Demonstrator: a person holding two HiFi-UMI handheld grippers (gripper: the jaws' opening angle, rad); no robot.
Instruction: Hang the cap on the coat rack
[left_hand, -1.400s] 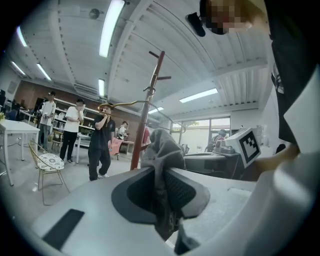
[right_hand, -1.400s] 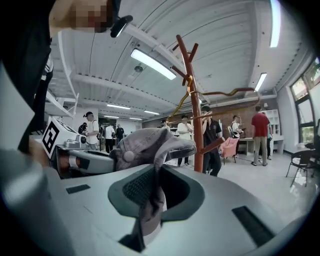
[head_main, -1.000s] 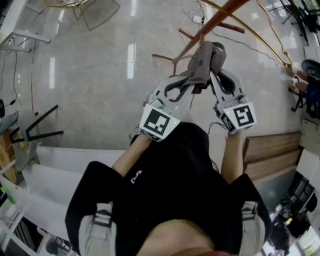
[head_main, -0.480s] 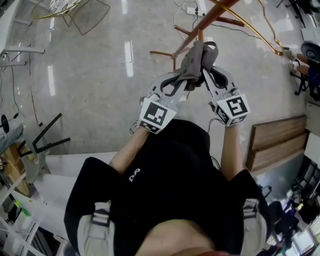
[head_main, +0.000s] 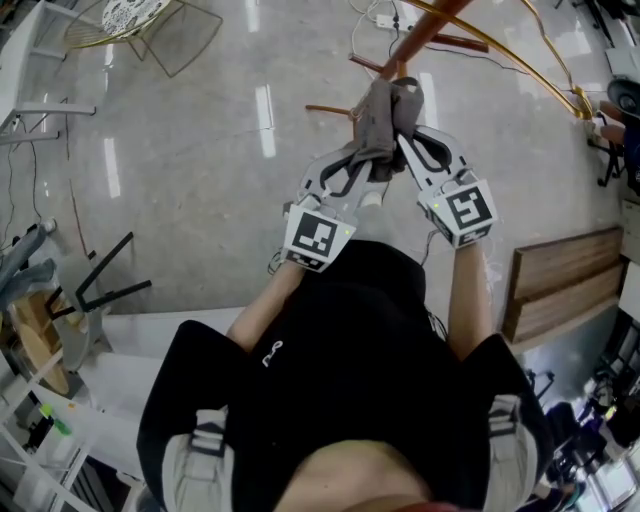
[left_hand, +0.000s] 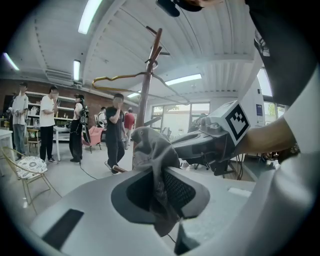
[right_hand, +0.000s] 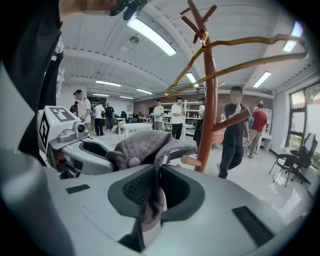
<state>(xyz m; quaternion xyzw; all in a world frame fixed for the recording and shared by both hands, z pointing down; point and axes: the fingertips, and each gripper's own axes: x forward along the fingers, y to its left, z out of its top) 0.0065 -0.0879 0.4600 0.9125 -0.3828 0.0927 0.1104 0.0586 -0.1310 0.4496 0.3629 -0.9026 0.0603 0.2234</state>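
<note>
Grey fabric cap (head_main: 385, 118) is held in the air between both grippers, upper centre of the head view, just beside the reddish-brown wooden coat rack (head_main: 418, 38).

Left gripper (left_hand: 161, 192): fingers are pressed together on a fold of the cap's cloth. The fabric is seen running down through the gap at lower centre of the left gripper view.

Right gripper (right_hand: 151, 196): same, fingers are pinched on another fold. The cap's crown and top button are bunched just ahead of them.

Status: pickup and carry are judged done. Hanging is not done, as no peg is seen inside the cap. In the right gripper view a short rounded peg (right_hand: 191, 161) sticks out from the rack pole at centre frame, just behind the cap's edge. Whether it is touched cannot be told. More pegs are seen at the top of that frame, well above the cap.

Left to do, as judged: cap to be lifted over a peg and settled on it, then both grips released and the grippers pulled clear. The cap is crumpled, so a clean seat on the peg is not guaranteed.
</note>
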